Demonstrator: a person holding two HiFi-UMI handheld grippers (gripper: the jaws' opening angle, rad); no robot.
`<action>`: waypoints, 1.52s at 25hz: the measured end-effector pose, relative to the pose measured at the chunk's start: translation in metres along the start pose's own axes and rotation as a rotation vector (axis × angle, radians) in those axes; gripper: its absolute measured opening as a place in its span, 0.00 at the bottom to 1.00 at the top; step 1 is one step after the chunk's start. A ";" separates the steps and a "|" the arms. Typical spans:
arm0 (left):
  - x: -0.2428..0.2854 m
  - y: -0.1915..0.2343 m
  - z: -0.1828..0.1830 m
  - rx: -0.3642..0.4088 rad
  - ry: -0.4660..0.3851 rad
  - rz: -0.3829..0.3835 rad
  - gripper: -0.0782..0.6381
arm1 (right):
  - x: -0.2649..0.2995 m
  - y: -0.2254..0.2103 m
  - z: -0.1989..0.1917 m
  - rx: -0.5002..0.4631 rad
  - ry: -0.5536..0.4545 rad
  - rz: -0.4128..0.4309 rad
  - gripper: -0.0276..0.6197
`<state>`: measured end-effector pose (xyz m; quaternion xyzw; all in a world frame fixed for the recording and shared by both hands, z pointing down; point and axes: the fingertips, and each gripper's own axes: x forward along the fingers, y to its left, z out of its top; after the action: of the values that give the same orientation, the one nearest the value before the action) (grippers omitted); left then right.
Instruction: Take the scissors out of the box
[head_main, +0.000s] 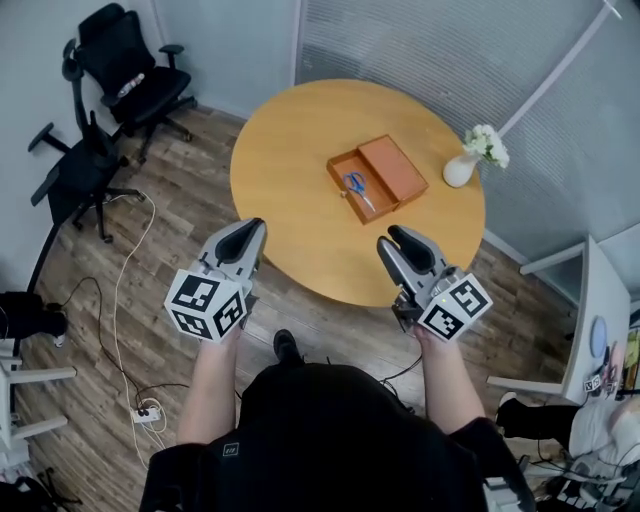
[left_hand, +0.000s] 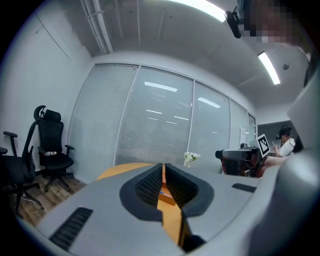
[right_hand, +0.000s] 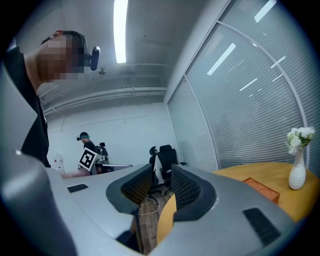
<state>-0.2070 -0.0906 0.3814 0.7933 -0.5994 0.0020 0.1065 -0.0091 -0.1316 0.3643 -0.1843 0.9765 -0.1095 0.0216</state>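
Scissors (head_main: 357, 189) lie in open box (head_main: 395, 168) on round table (head_main: 290, 200), easy to grab from top. Left gripper (head_main: 249, 230) jaws nearly pressed together, thin slit, empty. Right gripper (head_main: 392, 238) jaws a bit apart, empty. Both held near body, well apart from box; prob. not started yet.

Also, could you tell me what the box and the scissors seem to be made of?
Box: matte orange-brown, flat panels with sharp edges; perhaps wood or leatherette board. Scissors: blue handles look like plastic, pale thin blades probably metal; too small to be sure.
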 end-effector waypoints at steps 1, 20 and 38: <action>0.005 0.007 0.002 0.001 -0.002 -0.007 0.15 | 0.008 -0.004 0.001 0.001 0.002 -0.011 0.21; 0.128 0.033 0.010 0.009 0.054 -0.049 0.15 | 0.042 -0.138 0.005 0.026 0.018 -0.129 0.19; 0.211 0.056 0.010 0.045 0.115 -0.052 0.15 | 0.102 -0.240 -0.033 -0.011 0.199 -0.163 0.19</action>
<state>-0.2019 -0.3077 0.4089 0.8095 -0.5711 0.0582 0.1228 -0.0213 -0.3796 0.4496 -0.2517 0.9561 -0.1233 -0.0852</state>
